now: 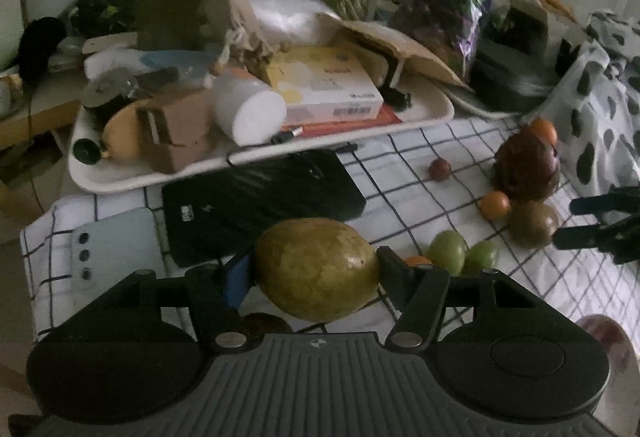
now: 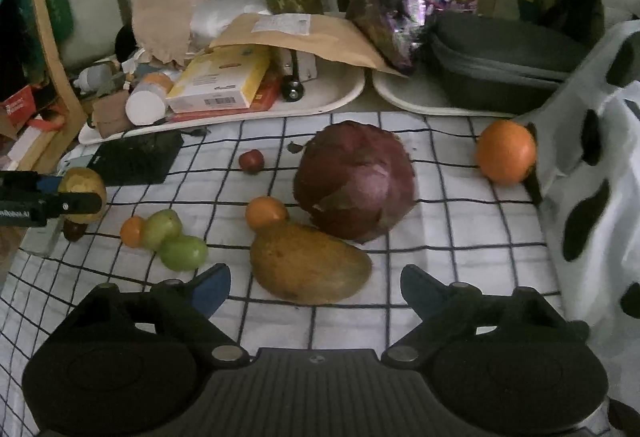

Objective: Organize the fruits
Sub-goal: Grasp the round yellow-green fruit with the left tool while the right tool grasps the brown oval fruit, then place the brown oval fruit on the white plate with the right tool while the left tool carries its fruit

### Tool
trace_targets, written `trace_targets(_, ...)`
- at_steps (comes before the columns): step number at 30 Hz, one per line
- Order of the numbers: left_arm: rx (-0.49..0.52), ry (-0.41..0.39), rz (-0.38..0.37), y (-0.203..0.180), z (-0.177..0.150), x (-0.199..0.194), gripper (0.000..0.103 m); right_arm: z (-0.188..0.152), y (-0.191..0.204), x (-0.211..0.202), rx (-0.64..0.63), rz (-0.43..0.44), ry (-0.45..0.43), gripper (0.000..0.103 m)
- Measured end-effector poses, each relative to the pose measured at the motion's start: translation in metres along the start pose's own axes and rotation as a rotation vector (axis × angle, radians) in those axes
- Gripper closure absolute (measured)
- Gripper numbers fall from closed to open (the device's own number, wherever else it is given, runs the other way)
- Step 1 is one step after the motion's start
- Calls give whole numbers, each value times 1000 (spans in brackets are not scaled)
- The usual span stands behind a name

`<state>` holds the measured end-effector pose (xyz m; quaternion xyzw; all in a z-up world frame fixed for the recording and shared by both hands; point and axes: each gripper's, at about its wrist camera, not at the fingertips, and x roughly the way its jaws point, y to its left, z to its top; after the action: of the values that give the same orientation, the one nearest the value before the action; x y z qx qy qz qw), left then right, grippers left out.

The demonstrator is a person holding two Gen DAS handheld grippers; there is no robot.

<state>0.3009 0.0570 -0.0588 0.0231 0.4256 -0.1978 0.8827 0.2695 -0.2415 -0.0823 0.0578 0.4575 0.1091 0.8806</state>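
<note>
Fruits lie scattered over the checked cloth (image 2: 440, 237) on the surface, and two of them are mangoes. One mango (image 1: 318, 269) sits between the fingers of the left hand-held gripper (image 1: 316, 273), both pads pressed against its sides, so it is held and seems lifted clear of the cloth, probably to be carried to its like. The other mango (image 2: 308, 263) lies on the cloth just ahead of the right hand-held gripper (image 2: 316, 287), whose jaws stand wide and empty on either side of it, not touching; that looks like a lining-up for a grasp. A small orange (image 2: 266, 213) touches this mango's far end, and the big red fruit (image 2: 356, 181) stands just behind, so closing in needs care. Two green fruits (image 2: 176, 241) huddle to the left with another small orange. A large orange (image 2: 506, 153) rests apart near the spotted bag (image 2: 592, 177). Cluttered trays (image 2: 344, 97) stay behind.
</note>
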Motion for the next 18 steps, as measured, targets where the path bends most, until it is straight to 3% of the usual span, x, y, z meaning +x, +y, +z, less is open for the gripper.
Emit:
trace_targets(6,6,-35,9,-3,4,-9,41,4,-3,19,60,2,30,20)
trace_targets(18,38,-63,19,-11,6,-19,41,4,3,33,80,-50,19,24)
